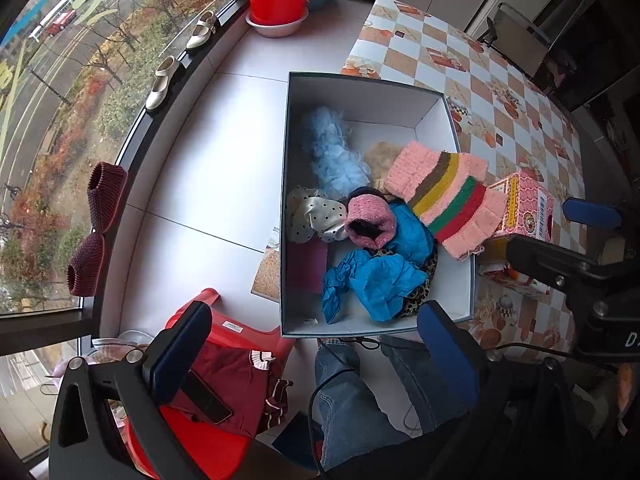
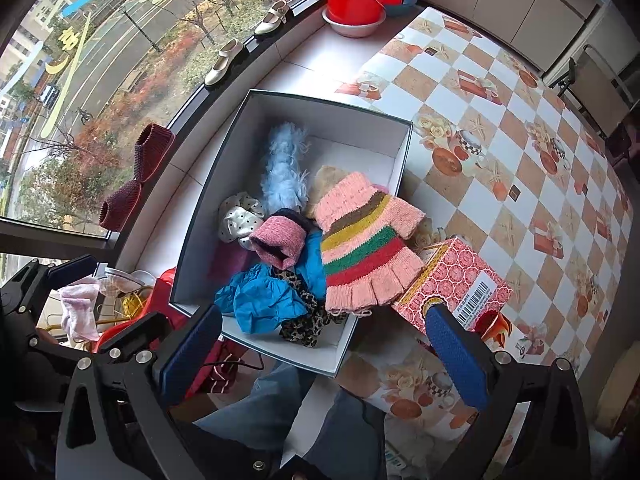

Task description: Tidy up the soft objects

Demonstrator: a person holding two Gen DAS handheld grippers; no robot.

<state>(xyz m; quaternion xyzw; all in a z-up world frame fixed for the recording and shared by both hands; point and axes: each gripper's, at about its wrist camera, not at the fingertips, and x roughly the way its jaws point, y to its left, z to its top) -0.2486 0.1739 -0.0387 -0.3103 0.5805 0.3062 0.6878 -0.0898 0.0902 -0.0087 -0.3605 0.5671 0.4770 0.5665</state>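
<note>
Right now both claws, left claw and right claw, hang spread wide with nothing between their blue pads, above the white box on the checkered surface; the striped knit garment drapes over the box's right rim, touching the pink carton

You see a matt white cardboard box holding a coarse knitted striped sweater, fluffy pale-blue fur and crinkled blue cloth; beside the box, your glossy checked tablecloth shines.
</note>
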